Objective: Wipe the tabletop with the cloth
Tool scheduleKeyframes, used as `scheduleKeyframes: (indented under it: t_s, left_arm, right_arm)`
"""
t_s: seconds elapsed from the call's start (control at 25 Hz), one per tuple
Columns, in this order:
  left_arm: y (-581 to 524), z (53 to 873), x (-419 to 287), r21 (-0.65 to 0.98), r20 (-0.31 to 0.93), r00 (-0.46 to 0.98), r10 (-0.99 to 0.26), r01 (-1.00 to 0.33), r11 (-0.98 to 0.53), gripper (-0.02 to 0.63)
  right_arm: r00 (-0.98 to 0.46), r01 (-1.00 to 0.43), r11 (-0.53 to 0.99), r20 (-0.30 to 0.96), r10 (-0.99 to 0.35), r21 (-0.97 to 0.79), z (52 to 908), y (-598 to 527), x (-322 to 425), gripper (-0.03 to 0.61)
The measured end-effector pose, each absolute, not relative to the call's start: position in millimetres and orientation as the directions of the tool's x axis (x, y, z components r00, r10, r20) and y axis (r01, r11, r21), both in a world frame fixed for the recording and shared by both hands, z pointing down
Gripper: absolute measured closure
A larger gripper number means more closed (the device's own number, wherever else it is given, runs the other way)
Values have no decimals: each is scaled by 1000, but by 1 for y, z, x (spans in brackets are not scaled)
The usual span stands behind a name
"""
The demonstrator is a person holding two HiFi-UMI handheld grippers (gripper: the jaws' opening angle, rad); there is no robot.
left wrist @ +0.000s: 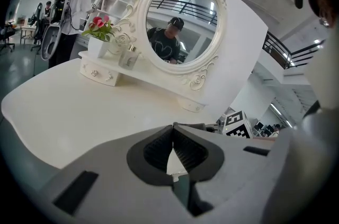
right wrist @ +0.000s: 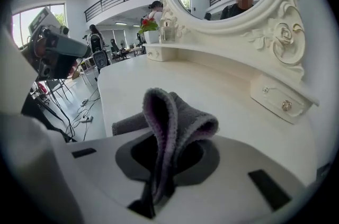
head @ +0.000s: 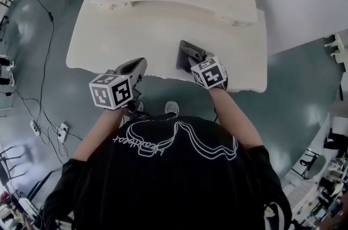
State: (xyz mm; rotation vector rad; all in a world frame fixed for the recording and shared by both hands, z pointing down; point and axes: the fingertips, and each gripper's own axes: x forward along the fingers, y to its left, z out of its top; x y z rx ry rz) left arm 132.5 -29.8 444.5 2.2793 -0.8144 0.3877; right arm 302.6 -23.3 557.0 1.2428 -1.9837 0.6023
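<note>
Right gripper (right wrist: 165,167) had its jaws clamped on the folded grey cloth (right wrist: 177,119), over the tabletop (head: 152,33) near its front edge, right of middle. Left gripper (left wrist: 173,150), jaws together and empty, was at that edge, left of the cloth.

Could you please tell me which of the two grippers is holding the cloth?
The right gripper: its jaws are clamped on the folded grey fleecy cloth, while the left gripper has its jaws shut with nothing between them.
</note>
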Motion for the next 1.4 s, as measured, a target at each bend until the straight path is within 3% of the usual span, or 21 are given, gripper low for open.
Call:
scheduleKeyframes:
  t_s: [0.4, 1.4]
  left_arm:
    - [-16, 459, 171, 513, 485, 787, -382, -609, -605, 609]
    - [13, 481, 319, 548, 474, 875, -101, -383, -744, 609]
  right_arm:
    - [-224, -938, 346, 767, -601, -3, 557, 8, 363, 526]
    - [40, -999, -40, 772, -634, 18, 558, 109, 550, 526]
